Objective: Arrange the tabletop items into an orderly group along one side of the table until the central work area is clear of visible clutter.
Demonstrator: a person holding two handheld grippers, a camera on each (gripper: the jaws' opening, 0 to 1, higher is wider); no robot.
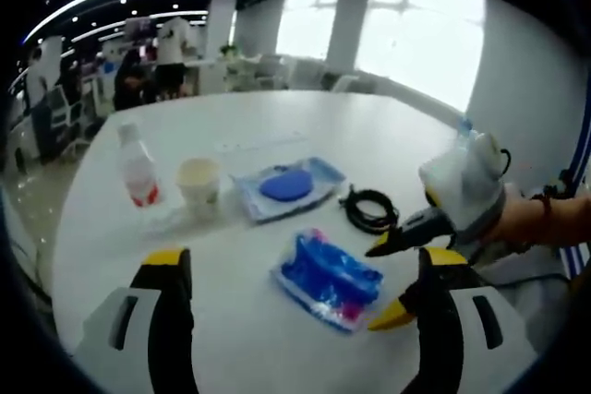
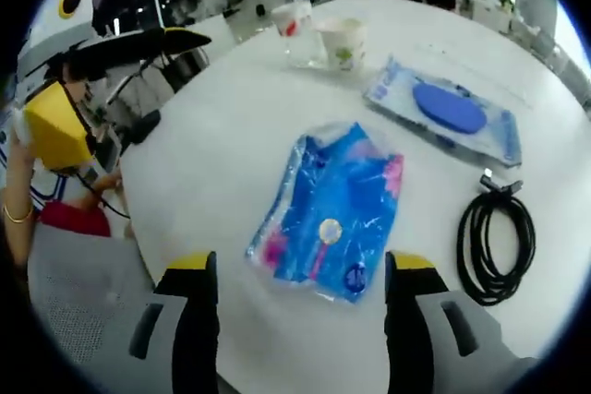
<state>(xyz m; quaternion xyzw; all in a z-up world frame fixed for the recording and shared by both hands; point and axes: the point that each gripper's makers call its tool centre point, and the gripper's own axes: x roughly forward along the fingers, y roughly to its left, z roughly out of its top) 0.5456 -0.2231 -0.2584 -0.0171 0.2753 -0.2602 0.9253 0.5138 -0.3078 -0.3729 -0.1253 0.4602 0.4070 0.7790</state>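
In the left gripper view the left tongs (image 1: pixel 295 269) stand wide apart over the white bench (image 1: pixel 369 136), holding nothing, with bare bench surface between the jaws. Just ahead and a little right lies a blue plastic packet (image 1: pixel 328 279), flat on the bench, near the right jaw tip. The right tongs (image 1: pixel 392 279) reach in from the right, jaws parted, close to that packet without clearly touching it.

In the right gripper view the right tongs (image 2: pixel 300 265) are likewise wide and empty, and the blue plastic packet (image 2: pixel 331 211) lies between and just beyond the jaw tips. The bench edge (image 2: pixel 138 182) curves past on the left, near the packet. The left tongs (image 2: pixel 138 43) hang at upper left, out past that edge.

Farther out, a coiled black cable (image 2: pixel 499 246) lies to the right of the packet, apart from it. Beyond it sits a clear flat pack with a dark blue oval piece (image 2: pixel 448 108) inside. At the far side a paper cup (image 2: pixel 343 43) stands upright, its contents too hard to tell, and a clear bottle (image 2: pixel 295 29) with a red label stands just beside it. Broad open bench stretches behind the cup (image 1: pixel 199 184) and bottle (image 1: pixel 138 168) toward the windows.
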